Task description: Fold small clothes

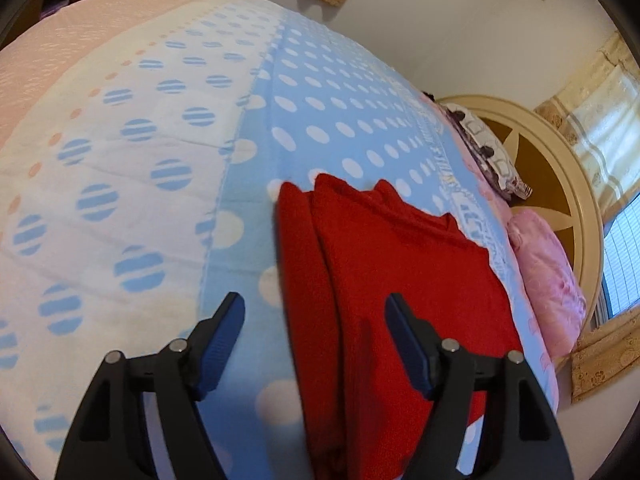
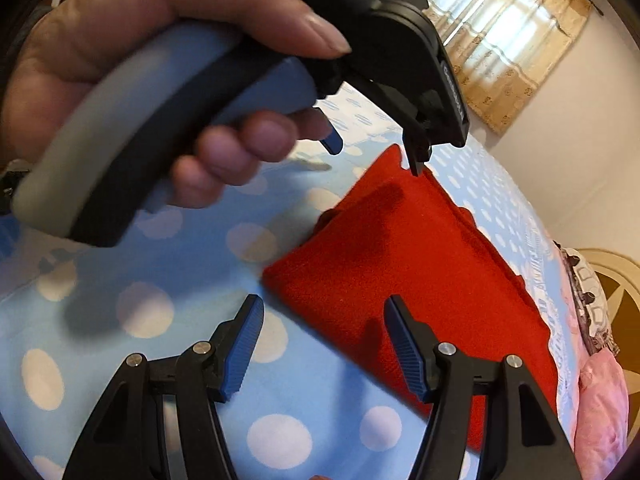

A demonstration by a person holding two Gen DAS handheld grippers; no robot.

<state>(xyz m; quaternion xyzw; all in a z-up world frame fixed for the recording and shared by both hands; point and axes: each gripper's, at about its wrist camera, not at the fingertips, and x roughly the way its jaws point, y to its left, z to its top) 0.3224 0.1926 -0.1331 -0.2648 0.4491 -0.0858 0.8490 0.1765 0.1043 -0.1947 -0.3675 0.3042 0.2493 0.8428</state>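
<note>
Red knit garment (image 1: 400, 280): small, already doubled into a compact stack with layered edges showing, lying flat on the bed's blue polka-dot quilt (image 1: 304, 120), near its patterned border. Left hand-held gripper (image 1: 316, 308): fingers spread wide, empty, poised above the garment's long edge. Right hand-held gripper (image 2: 324, 310): fingers spread wide, empty, low over the nearest corner. Step judged: between folds, late in the task. Next move calls for both grippers to pinch one edge through all layers and carry it across squarely.
</note>
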